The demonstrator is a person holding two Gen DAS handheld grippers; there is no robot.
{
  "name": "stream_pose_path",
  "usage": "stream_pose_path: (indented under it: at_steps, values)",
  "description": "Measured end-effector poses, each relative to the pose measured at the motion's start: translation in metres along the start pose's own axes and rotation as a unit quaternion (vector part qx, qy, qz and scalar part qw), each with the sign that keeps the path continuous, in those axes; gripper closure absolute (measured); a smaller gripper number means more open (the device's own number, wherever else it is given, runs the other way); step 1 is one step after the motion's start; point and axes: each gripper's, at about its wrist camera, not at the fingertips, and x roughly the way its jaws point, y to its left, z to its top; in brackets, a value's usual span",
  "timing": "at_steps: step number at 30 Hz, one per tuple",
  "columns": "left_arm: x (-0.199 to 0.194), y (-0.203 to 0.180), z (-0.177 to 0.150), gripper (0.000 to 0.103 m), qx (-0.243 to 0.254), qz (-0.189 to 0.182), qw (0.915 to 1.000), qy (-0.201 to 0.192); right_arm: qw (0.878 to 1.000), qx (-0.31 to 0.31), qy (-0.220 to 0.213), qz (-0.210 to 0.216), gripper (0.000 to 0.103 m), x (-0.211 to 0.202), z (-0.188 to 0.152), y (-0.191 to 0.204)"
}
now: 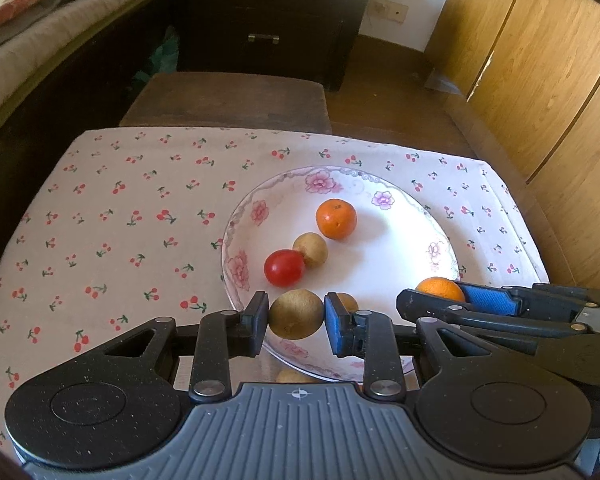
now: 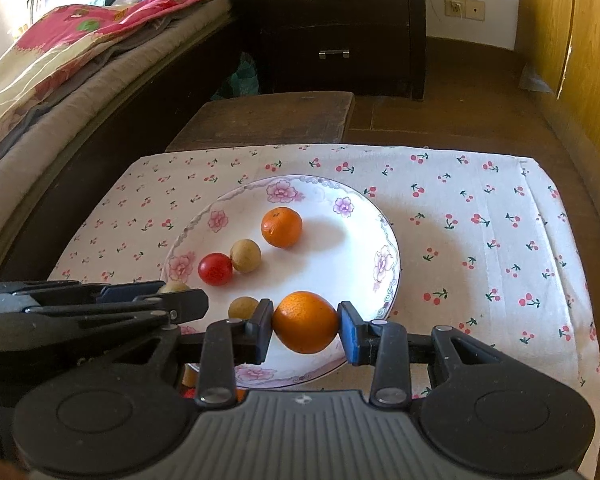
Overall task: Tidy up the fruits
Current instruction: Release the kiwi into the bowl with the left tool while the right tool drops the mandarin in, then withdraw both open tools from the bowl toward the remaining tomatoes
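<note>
Writing: none readable anywhere.
Left gripper (image 1: 296,317): jaws nearly closed, pads pressing a brown kiwi (image 1: 296,314), lower centre, above the plate (image 1: 380,256) edge.
Right gripper (image 2: 305,323): jaws clamped on an orange (image 2: 305,322) over the plate's near rim.
Hidden: a brown fruit (image 1: 296,377) below the left gripper, mostly covered.
On plate: second orange (image 1: 336,219), tomato (image 1: 284,267), small kiwi (image 1: 311,249).
Around: cherry-print cloth (image 1: 120,220), dark drawers (image 1: 268,12) upper centre.

A home bedroom: bed (image 2: 60,80), quilt (image 2: 100,28), dark drawer chest (image 2: 340,28)

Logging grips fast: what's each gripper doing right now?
Left gripper: shut on a brown fruit.
Right gripper: shut on an orange.
</note>
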Motion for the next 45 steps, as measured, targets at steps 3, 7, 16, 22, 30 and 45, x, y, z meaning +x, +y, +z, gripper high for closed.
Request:
stream_pose_path:
  at_steps: [3, 7, 16, 22, 30, 45]
  values:
    - [0.000, 0.000, 0.001, 0.064, -0.004, 0.000, 1.0000, -0.002, 1.000, 0.001, -0.002, -0.002, 0.066, 0.001, 0.001, 0.000]
    - [-0.002, 0.002, 0.001, 0.062, -0.009, -0.001, 0.9999, -0.004, 1.000, 0.007, -0.005, -0.002, 0.066, 0.000, 0.002, -0.002]
    - [-0.016, 0.001, -0.002, 0.056, -0.012, -0.015, 0.9997, -0.015, 1.000, 0.007, -0.018, -0.007, 0.065, -0.016, 0.000, 0.000]
    - [-0.030, 0.002, -0.013, 0.053, -0.009, -0.016, 0.9997, -0.018, 1.000, 0.002, -0.019, -0.005, 0.065, -0.032, -0.013, 0.007]
    - [-0.047, 0.013, -0.030, 0.053, -0.024, -0.022, 0.9993, -0.016, 1.000, -0.023, -0.008, 0.008, 0.065, -0.050, -0.035, 0.025]
    - [-0.047, 0.030, -0.042, 0.051, -0.048, -0.022, 0.9986, 0.004, 0.999, -0.009, 0.038, 0.022, 0.065, -0.016, -0.046, 0.033]
